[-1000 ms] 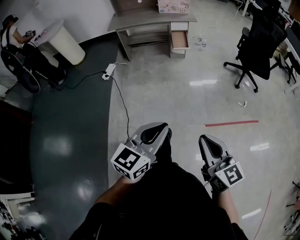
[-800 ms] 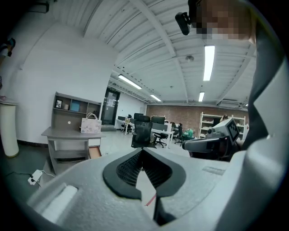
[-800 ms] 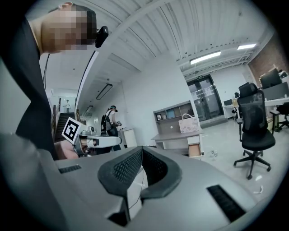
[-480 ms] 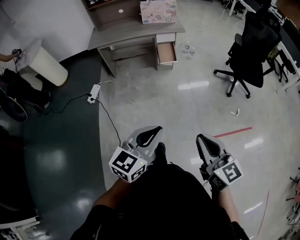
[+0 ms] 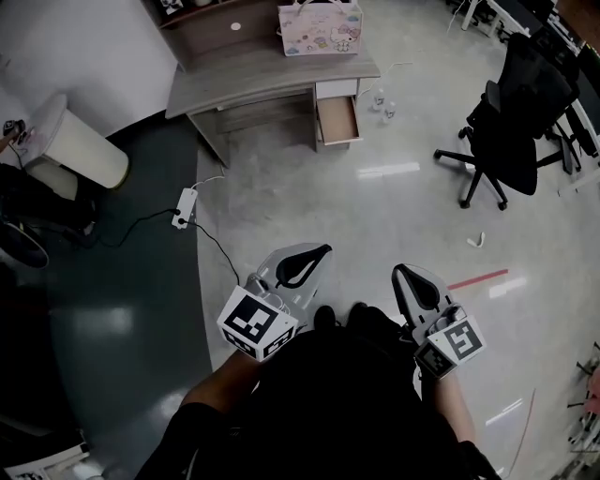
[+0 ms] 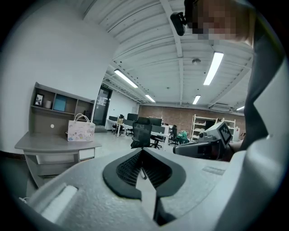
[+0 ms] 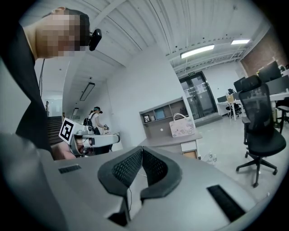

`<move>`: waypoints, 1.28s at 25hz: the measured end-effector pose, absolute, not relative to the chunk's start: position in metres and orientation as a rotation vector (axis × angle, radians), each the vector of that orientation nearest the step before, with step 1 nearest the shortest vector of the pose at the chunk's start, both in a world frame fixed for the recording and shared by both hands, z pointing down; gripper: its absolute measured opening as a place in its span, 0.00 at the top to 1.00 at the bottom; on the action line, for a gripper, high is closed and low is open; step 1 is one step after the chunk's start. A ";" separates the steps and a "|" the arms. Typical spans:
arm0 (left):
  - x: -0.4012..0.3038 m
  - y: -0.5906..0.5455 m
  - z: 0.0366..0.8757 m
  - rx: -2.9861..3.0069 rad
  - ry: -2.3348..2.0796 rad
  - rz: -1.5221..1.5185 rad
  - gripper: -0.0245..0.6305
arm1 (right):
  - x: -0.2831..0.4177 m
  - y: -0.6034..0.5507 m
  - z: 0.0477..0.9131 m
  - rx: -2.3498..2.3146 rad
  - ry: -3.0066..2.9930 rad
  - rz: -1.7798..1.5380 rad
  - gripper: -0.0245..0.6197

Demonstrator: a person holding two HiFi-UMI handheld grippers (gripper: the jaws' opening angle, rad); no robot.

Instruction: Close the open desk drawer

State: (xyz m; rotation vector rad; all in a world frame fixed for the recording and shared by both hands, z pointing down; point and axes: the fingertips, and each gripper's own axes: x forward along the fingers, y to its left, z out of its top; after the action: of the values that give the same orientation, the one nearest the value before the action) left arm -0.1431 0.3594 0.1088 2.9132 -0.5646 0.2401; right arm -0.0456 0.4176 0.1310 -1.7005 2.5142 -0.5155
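Observation:
The grey desk stands far ahead across the floor, a pink bag on its top. Its drawer sticks out open at the desk's right end. I hold both grippers low, close to my body and well short of the desk. My left gripper and right gripper are both shut with nothing between them. In the left gripper view the desk shows at the left, beyond the left gripper. In the right gripper view the open drawer lies past the right gripper.
A black office chair stands at the right. A white round bin sits left of the desk. A power strip with a black cable crosses the floor. Small bottles stand beside the drawer. Red tape marks the floor.
The desk and its open drawer have slid lower in the head view and look slightly nearer. Both grippers stay held in front of me, still shut.

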 end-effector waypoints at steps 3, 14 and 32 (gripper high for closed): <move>-0.132 0.330 0.119 2.893 -0.562 0.254 0.95 | -0.040 0.382 0.141 -1.674 2.532 -0.543 0.94; -0.067 0.175 0.135 2.837 -0.674 0.286 0.95 | 0.028 0.220 0.164 -1.576 2.603 -0.601 0.94; 0.010 -0.042 0.191 2.729 -0.784 0.321 0.95 | 0.100 -0.002 0.211 -1.467 2.751 -0.702 0.94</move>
State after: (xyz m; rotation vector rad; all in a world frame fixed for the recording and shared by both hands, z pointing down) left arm 0.0103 -0.0421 0.1910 2.7285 -0.7838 0.3215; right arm 0.1001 -0.0018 0.2109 -1.4671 2.7512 -0.7017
